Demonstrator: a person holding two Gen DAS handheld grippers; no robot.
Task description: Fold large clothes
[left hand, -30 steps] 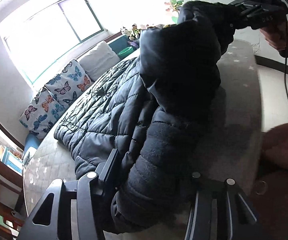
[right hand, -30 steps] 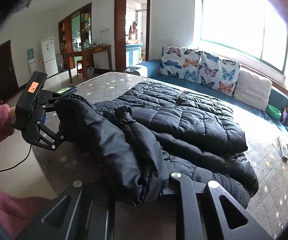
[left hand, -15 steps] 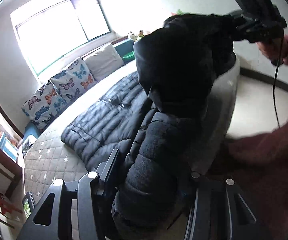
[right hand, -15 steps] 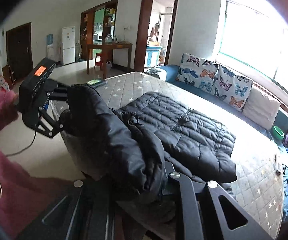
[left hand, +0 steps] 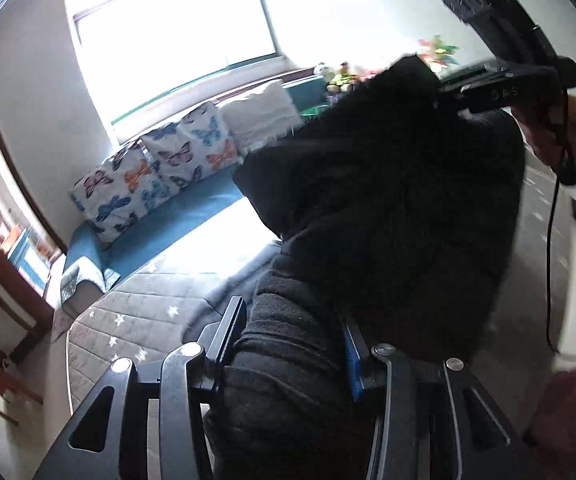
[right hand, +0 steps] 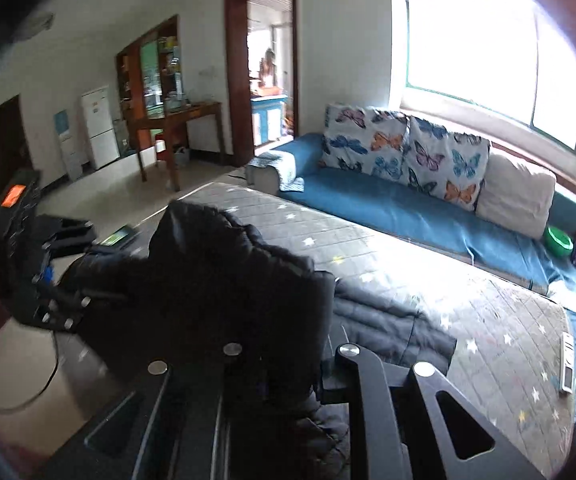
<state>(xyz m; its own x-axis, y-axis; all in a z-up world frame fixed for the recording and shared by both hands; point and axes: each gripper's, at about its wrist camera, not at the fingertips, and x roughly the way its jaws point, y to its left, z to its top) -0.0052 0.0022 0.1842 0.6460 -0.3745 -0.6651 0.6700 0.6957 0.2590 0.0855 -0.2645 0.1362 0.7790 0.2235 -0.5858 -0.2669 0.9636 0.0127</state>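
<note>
Jacket hangs lifted between my two claws, its lower part trailing on the mattress. My left claw, jaws just closing, pinches one thick fold; my right claw is clamped on another.

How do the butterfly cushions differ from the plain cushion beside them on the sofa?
The butterfly-print cushions carry coloured butterflies on white; the plain cream cushion has no pattern. There are several butterfly ones in a row, but only one cream one, at the row's end nearer the green bowl. All lean upright along the blue sofa under the window.
</note>
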